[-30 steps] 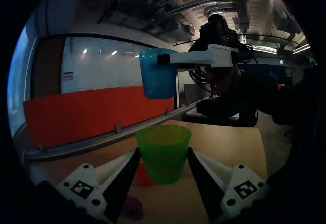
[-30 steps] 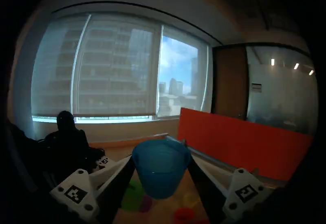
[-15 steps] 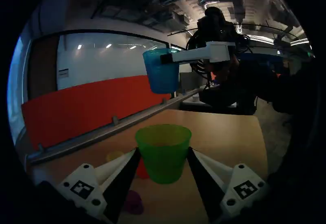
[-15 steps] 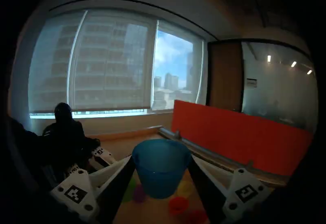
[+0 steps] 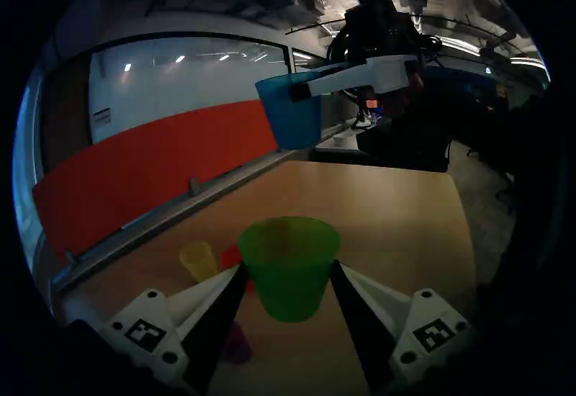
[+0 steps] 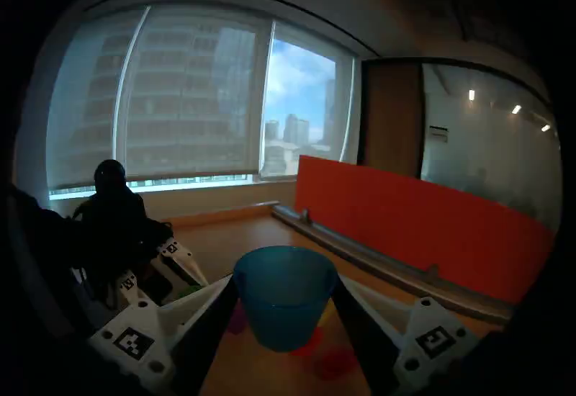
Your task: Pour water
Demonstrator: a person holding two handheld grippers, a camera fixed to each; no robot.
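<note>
now the right tool (image 6: 284, 288) clamps the tilted blue cup (image 5: 291, 111) high beyond the green cup (image 5: 289, 252) clamped in the left tool (image 5: 288, 281), so poured water could miss onto the surface (image 5: 389, 209).

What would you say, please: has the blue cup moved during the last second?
Yes. Against the orange panel, the blue cup in the right gripper has tipped leftward from upright.

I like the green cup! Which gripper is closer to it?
Left. The left gripper clamps the green cup; the right gripper hangs higher, beyond it, holding the blue cup.
</note>
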